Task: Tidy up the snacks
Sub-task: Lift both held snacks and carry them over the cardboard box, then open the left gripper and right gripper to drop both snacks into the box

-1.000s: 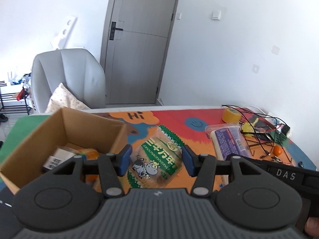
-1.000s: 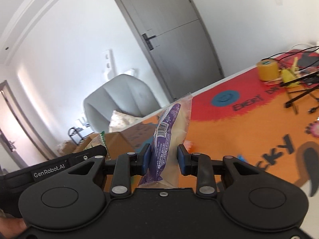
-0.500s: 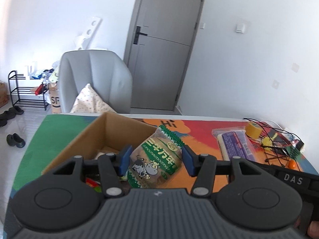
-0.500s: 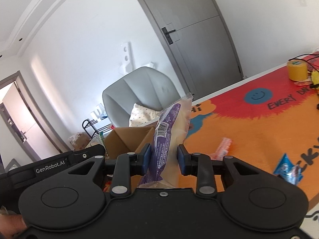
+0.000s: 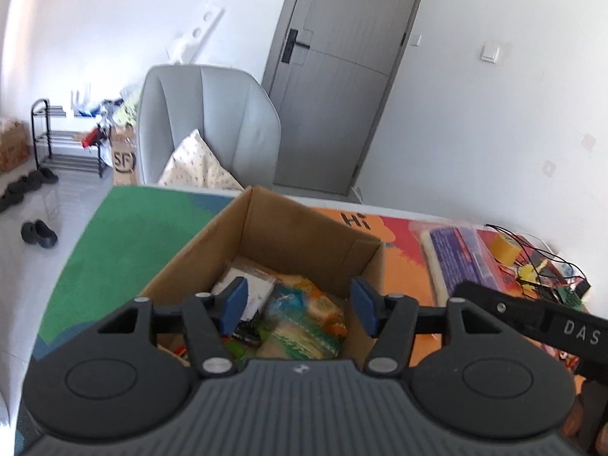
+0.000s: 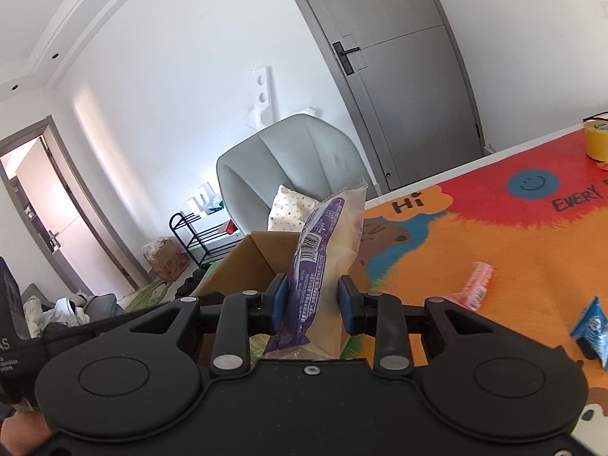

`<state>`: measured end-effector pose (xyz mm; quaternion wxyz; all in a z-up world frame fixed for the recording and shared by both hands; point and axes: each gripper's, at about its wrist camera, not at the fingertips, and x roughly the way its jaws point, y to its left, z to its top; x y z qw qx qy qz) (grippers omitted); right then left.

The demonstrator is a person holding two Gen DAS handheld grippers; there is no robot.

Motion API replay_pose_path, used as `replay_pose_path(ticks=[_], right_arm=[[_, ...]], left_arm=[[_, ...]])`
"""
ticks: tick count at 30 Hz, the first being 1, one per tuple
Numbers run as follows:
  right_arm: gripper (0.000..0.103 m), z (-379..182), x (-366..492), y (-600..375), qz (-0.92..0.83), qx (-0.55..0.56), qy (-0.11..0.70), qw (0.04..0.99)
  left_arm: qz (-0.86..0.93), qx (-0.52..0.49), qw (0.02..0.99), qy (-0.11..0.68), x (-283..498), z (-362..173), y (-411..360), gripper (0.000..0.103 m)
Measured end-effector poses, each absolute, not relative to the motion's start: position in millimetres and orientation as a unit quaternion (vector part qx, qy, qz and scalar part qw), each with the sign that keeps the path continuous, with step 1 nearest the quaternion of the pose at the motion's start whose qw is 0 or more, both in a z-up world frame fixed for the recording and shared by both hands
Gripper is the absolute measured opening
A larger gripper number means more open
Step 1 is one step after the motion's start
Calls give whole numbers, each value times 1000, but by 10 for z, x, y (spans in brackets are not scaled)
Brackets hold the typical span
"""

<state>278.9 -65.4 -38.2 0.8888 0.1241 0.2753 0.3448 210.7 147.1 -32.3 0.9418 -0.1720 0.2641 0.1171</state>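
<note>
**Box drop in progress: left claw letting go, right claw bringing next pkt**

White-walled room w/ grey door (image 5: pixel 342 87), grey armchair (image 5: pixel 207 121) behind. Bright cartoon-print counter (image 6: pixel 494 235) up front, green at the left end, orange/red to the right.

Cardboard box (image 5: pixel 304 235) set on the counter near the green end, flaps up, serving as the collection pt for snacks. Already holds several pkts: a green/orange bag (image 5: pixel 304 319) on top, a white one beside it, others too blurred to tell. Loose items left out on the counter: long purple pkt (image 5: pixel 459 254) right of the box, pink wrapper (image 6: pixel 473 285), blue sachet (image 6: pixel 592 323) further right. Yellow tape roll (image 5: pixel 503 249) and a wire tangle at the far right, prob. not snacks.

Left claw (image 5: pixel 298 306): hovering over the box mouth, angled down, jaws opening, about half spread. Nothing between the blue pads (image 5: pixel 233 304); green/orange bag lies below in the box, not pinched. Reads as a release right over the box so the pkt lands inside.

Right claw (image 6: pixel 309 304): nearly closed, clamped on a purple-and-cream snack pkt (image 6: pixel 326 250). Held upright by its lower part, top end sticking up. Box just ahead and below, so likely next in. Upright hold prob. helps it slide in end-first beside the rest.
</note>
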Motion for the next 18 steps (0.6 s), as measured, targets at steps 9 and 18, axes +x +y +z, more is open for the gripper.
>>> replay_pose_path(ticks=[9, 18], right_arm=[[30, -313, 2822, -319, 359, 114, 276, 884], [30, -289, 2887, 33, 366, 113, 284, 879]], left_arm=[[149, -190, 938, 249, 1948, -235, 1823, 71], [158, -197, 933, 256, 1887, -242, 2114, 74]])
